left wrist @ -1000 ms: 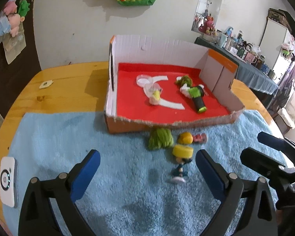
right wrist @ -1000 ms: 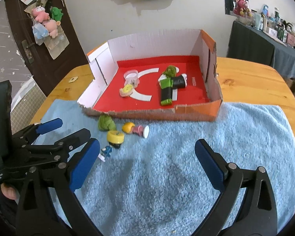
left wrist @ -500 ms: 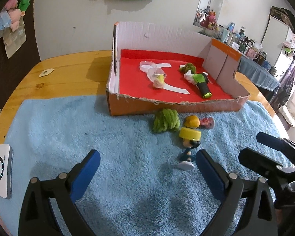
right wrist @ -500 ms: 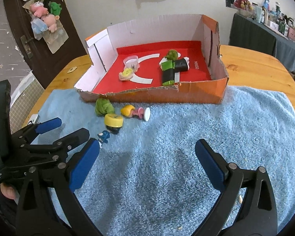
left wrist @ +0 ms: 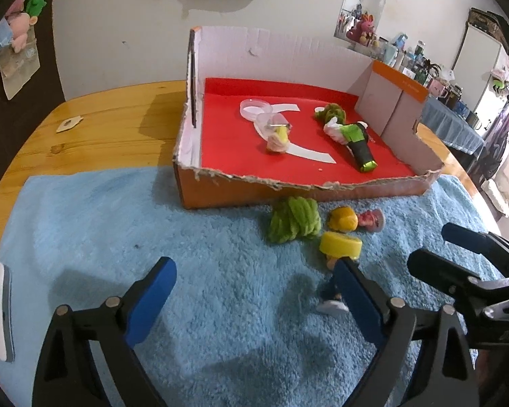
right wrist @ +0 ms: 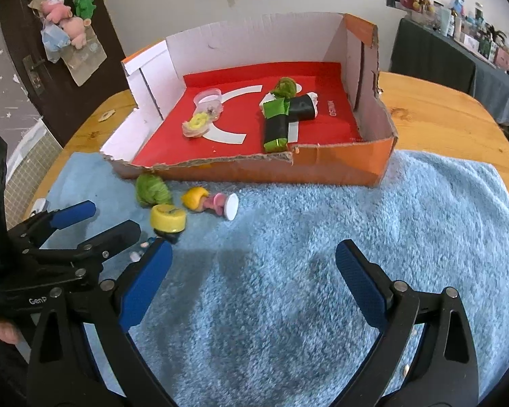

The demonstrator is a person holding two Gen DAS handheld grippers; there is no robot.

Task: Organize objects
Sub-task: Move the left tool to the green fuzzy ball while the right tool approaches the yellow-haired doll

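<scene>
Left gripper gapes wide, empty; yellow-capped figurine stands upright at its right fingertip, lower centre-right. Right gripper equally open (farther off).

Both tongs agape, side by side

Fluffy blue towel, torn cardboard box, glossy wooden table
</scene>
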